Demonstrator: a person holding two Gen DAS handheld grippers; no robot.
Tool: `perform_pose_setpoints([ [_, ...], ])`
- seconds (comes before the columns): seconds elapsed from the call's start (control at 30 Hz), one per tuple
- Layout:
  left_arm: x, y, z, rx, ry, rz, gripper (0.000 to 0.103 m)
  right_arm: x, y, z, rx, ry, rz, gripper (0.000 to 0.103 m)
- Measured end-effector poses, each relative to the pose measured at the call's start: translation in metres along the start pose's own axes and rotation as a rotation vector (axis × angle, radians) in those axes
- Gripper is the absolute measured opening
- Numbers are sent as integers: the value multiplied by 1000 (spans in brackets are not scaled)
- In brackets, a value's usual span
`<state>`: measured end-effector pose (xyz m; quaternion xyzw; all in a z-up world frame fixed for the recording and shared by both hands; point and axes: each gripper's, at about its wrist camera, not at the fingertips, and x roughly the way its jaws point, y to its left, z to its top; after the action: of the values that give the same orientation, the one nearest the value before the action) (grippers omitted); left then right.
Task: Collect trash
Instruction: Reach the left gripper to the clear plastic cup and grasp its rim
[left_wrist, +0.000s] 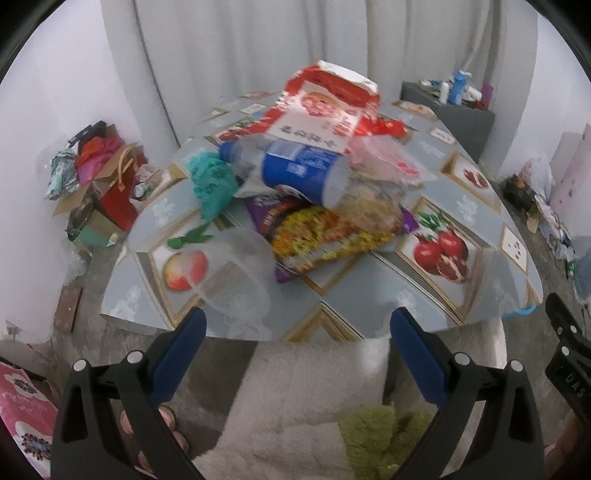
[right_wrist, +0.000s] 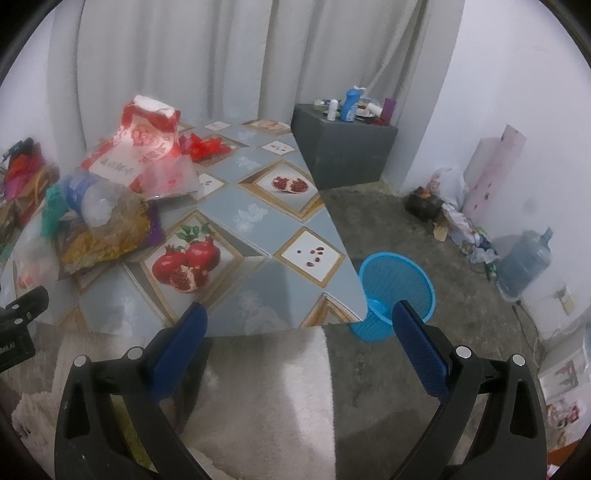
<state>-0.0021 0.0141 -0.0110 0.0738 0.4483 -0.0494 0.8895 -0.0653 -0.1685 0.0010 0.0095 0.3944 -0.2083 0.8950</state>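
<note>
On the table (left_wrist: 369, 291) lies one heap of trash: one red-and-white snack bag (left_wrist: 325, 107), one crushed plastic bottle (left_wrist: 291, 166) with a blue label, one purple-and-yellow noodle packet (left_wrist: 317, 236), one clear plastic cup (left_wrist: 236, 273), one teal crumpled piece (left_wrist: 212, 181), and one clear wrapper (left_wrist: 388, 158). One blue wastebasket (right_wrist: 395, 291) stands on the floor, and one large water jug (right_wrist: 524, 262) by the wall.
</note>
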Motion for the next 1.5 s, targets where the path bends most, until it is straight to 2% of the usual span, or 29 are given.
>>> perform_pose_setpoints([
  [0.07, 0, 19, 8, -39, -28, 33, 98, -6, 7, 11, -13, -47, 23, 95],
  [0.17, -2, 55, 17, -112, -80, 123, 98, -20, 20, 30, -22, -152, 85, 95],
  [0.27, 0, 97, 20, -187, -84, 167, 98, -26, 39, 42, -46, -223, 167, 95],
  [0.37, 4, 136, 17, -239, -85, 191, 98, -16, 63, 44, -99, -180, 270, 95],
  [0.43, 7, 154, 12, -255, -101, 181, 98, -7, 73, 41, -111, -140, 326, 95],
  [0.5, 9, 166, 8, -263, -124, 129, 98, 1, 84, 37, -125, -107, 349, 95],
  [0.53, 10, 172, 3, -263, -155, 55, 98, 2, 89, 37, -129, -100, 354, 95],
  [0.6, 12, 179, -1, -264, -186, -46, 98, 4, 93, 38, -129, -94, 353, 95],
  [0.7, 17, 178, 4, -255, -175, -144, 98, 0, 96, 40, -124, -96, 349, 95],
  [0.8, 27, 167, 8, -201, -145, -212, 98, 6, 102, 41, -131, -68, 346, 95],
  [0.93, 42, 153, 7, -104, -118, -227, 98, 22, 113, 42, -135, 21, 327, 95],
  [1.03, 50, 155, 4, -92, -106, -273, 98, 28, 116, 40, -135, 55, 305, 95],
  [1.27, 54, 154, 3, -120, -50, -375, 98, 33, 114, 36, -143, 68, 265, 95],
  [1.43, 43, 140, 1, -41, -83, -360, 98, 35, 110, 37, -151, 63, 239, 95],
  [1.5, 42, 136, 1, -31, -65, -409, 98, 36, 108, 36, -148, 65, 230, 95],
])
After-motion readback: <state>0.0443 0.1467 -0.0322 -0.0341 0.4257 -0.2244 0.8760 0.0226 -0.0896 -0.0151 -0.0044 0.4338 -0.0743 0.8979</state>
